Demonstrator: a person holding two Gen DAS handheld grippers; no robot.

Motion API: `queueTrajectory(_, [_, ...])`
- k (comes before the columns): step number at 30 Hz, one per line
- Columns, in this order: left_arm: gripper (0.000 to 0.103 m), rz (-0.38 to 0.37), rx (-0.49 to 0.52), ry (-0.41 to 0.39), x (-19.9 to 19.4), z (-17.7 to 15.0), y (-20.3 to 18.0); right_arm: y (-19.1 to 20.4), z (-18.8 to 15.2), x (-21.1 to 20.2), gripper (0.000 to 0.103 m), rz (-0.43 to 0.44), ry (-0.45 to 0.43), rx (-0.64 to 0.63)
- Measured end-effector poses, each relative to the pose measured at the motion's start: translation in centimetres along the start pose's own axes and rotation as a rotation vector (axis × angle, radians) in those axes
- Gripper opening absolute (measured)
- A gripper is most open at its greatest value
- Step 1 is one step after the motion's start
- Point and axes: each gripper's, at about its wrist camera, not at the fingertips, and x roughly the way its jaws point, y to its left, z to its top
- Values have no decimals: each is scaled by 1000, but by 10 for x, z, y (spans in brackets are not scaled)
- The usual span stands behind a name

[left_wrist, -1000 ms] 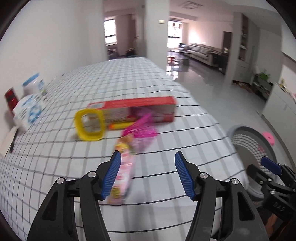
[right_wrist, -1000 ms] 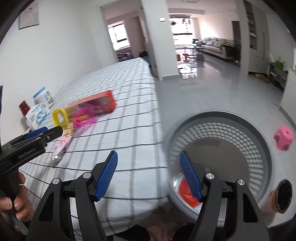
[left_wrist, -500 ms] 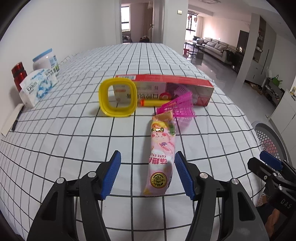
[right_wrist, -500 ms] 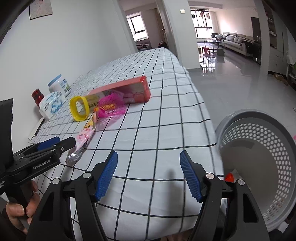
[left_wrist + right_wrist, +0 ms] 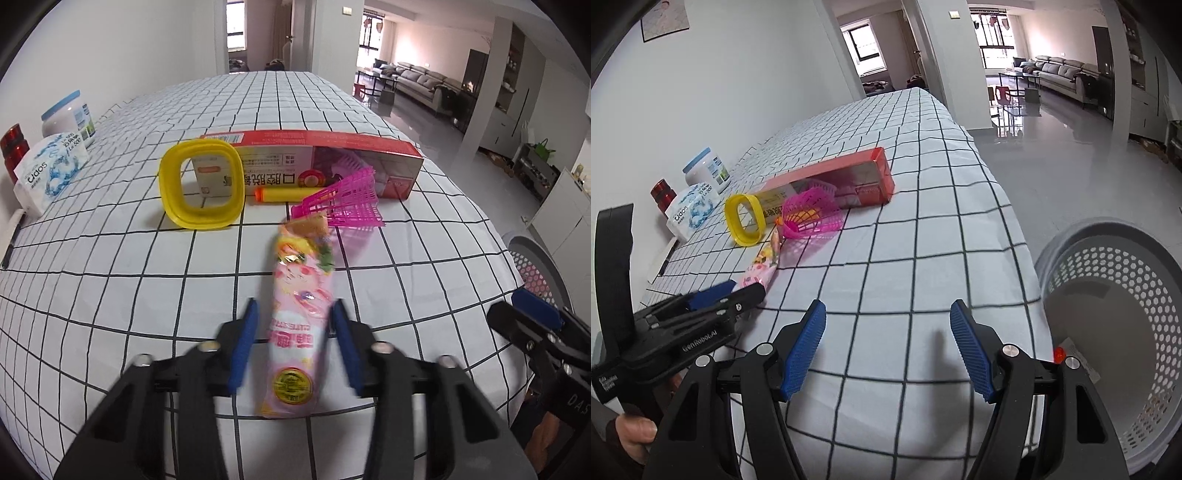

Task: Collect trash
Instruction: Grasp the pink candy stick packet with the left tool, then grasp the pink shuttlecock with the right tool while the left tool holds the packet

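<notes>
Now pink wrapper (image 5: 295, 332) lies between closing jaws.

Bare checked tablecloth (image 5: 923, 236) stretches clear between clutter and basket (image 5: 1115, 295).

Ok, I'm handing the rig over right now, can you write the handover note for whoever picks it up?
Left gripper: jaws closing around the pink snack wrapper on the checked tablecloth; pads not clearly pressing yet.
Right gripper: open, empty, near the table edge.
Grey basket on the floor beside the table holds something red; contents otherwise hidden.
Left on the table: red box, yellow ring, pink mesh basket, orange-tipped yellow tube.
Next: probably finish the grip and drop the wrapper in the basket.
</notes>
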Motion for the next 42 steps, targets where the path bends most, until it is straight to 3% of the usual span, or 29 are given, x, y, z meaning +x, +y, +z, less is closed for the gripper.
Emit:
queueTrajectory(4, [25,-16,1,-8,-2,0,4,10,8,7,67,10,1,-23])
queueTrajectory(15, [24,25,-62,-70,-24,0,45,49,31,37,67,59,29,-102])
queueTrajectory(19, [24,38,-89,-89,-28,5,58,62,38,49,77,84,32,-118])
queueTrajectory(41, [24,65,-131,-101,-20,9,84,91,65,113,76,-30,139,-180])
queueTrajectory(42, [24,67,-130,-103,-21,10,84,92,65,114,71,-34,136,-185])
